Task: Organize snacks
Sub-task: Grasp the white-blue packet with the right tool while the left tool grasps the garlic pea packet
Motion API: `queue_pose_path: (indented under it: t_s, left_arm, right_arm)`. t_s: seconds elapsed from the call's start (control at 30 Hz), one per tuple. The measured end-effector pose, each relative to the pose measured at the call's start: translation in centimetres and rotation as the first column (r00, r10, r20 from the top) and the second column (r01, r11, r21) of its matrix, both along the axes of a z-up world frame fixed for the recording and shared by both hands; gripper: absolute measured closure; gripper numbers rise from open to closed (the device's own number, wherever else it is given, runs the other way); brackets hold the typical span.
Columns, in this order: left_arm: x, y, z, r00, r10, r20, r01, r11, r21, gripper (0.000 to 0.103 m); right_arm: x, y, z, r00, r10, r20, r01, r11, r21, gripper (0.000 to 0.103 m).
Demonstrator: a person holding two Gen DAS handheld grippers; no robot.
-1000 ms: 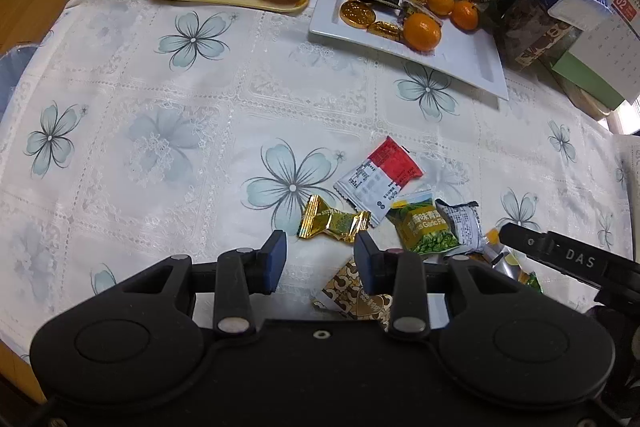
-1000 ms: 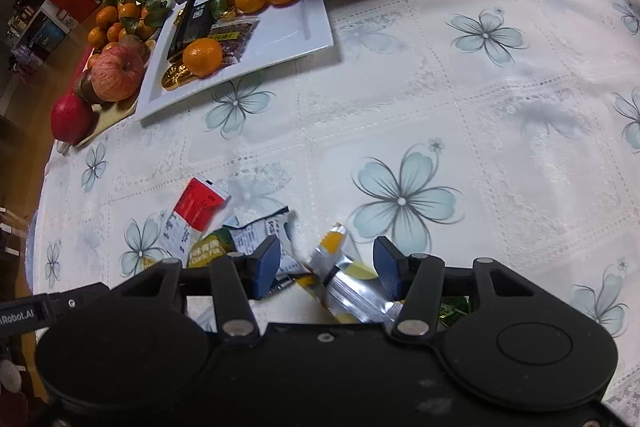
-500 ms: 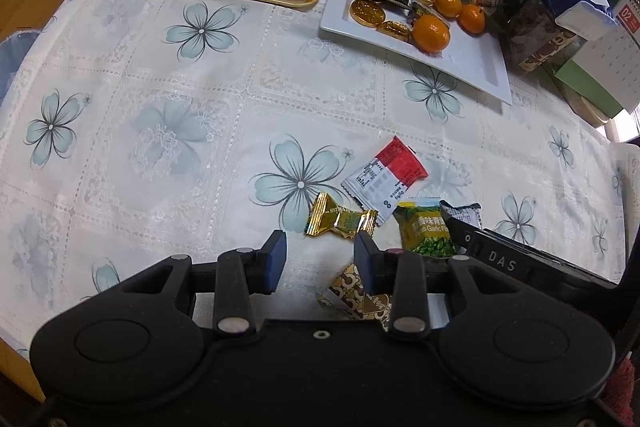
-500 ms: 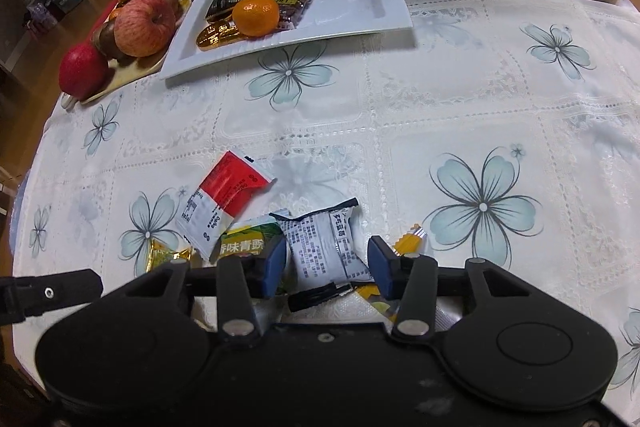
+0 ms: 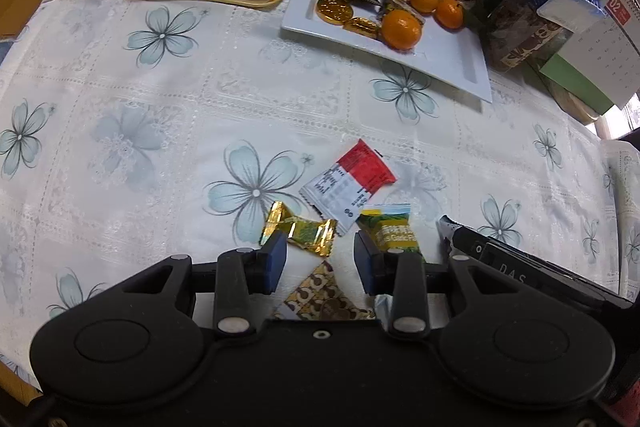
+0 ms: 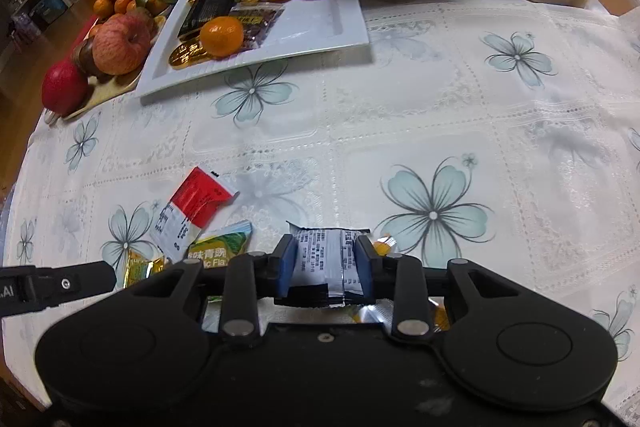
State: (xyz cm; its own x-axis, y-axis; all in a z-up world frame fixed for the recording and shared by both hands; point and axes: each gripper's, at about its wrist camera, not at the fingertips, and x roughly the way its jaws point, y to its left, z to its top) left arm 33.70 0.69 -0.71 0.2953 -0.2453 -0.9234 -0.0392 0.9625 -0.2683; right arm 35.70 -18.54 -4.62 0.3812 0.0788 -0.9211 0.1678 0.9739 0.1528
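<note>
1. My right gripper (image 6: 325, 259) is closing its jaws on a grey-white foil snack packet with black print (image 6: 322, 259); the packet sits between both blue pads, low in the frame's centre, and they touch its sides.
2. My left gripper (image 5: 320, 261) stands half open over a brown-and-gold patterned wrapper (image 5: 326, 297), pads clear of it.
3. Just above the left pads lie a gold candy (image 5: 300, 231) and a green pea packet (image 5: 390, 233).
4. Further up lies a red-and-white sachet (image 5: 348, 183).
5. A white rectangular plate (image 5: 452, 57) with oranges and gold coins sits at upper right.
</note>
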Motion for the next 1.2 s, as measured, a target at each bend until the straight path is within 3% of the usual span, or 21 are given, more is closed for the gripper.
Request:
queue_pose_path:
  t_s: [0.23,0.4,1.07,1.2]
  left_arm:
    - [0.4,-3.3,-0.4,0.998,-0.062,0.023,0.063,0.998,-0.013,0.057]
    - [0.5,-5.7,-1.0,0.993,-0.114,0.040,0.113,0.993,0.025,0.057]
    - [1.4,-7.4,-4.1,0.994,-0.102,-0.026,0.104,0.992,0.072,0.058]
    - [1.2,-7.1,-4.0,0.995,-0.095,-0.013,0.096,0.994,0.059,0.064]
  right_arm:
    - [-0.6,-1.6,0.9,0.999,-0.048,0.000,0.048,0.999,-0.003,0.070]
    - [-0.8,-2.1,1.2,0.997,-0.069,-0.022,0.069,0.998,-0.003,0.070]
    - [-0.9,-3.7,1.3,0.989,-0.123,-0.076,0.127,0.991,0.050,0.070]
    - [-0.9,-3.8,1.3,0.990,-0.121,-0.077,0.125,0.991,0.050,0.070]
